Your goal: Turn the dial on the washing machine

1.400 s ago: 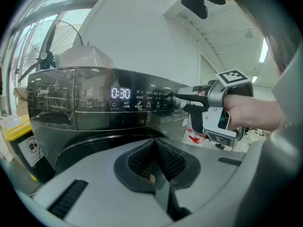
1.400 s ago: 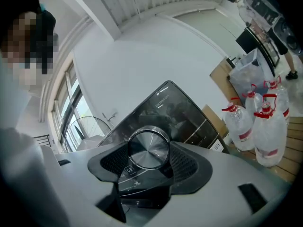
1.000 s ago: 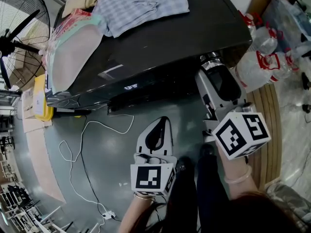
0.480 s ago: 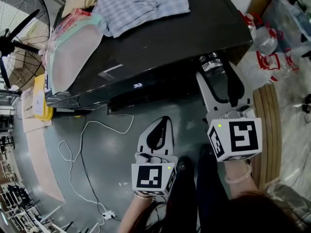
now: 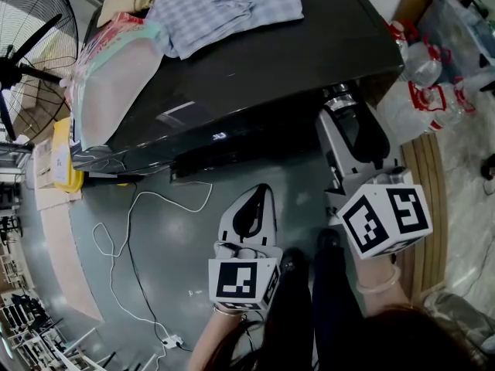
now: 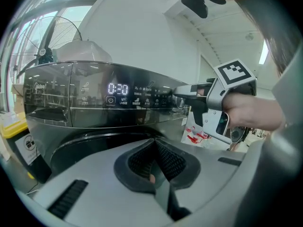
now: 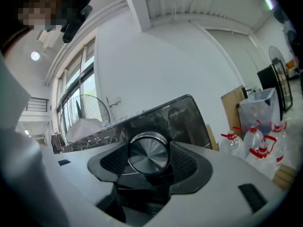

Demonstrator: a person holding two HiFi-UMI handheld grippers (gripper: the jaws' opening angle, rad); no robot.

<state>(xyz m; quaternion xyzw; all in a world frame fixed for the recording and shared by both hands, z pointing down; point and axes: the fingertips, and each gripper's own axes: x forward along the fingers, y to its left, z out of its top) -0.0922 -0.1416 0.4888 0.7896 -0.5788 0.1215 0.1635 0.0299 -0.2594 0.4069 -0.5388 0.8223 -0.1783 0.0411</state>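
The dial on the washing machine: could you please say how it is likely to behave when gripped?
The dial looks like smooth brushed metal, so it may slip in the grip of the right gripper. Being round and mounted on the front of the washing machine, it should probably rotate in place rather than shift. It looks rigid, unlikely to deform.

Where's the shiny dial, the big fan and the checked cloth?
dial [image 7: 148, 154], right gripper view, middle of its shiny face.
fan [image 5: 35, 46], head view, on a dark blade.
checked cloth [image 5: 224, 6], head view, middle of the fabric.
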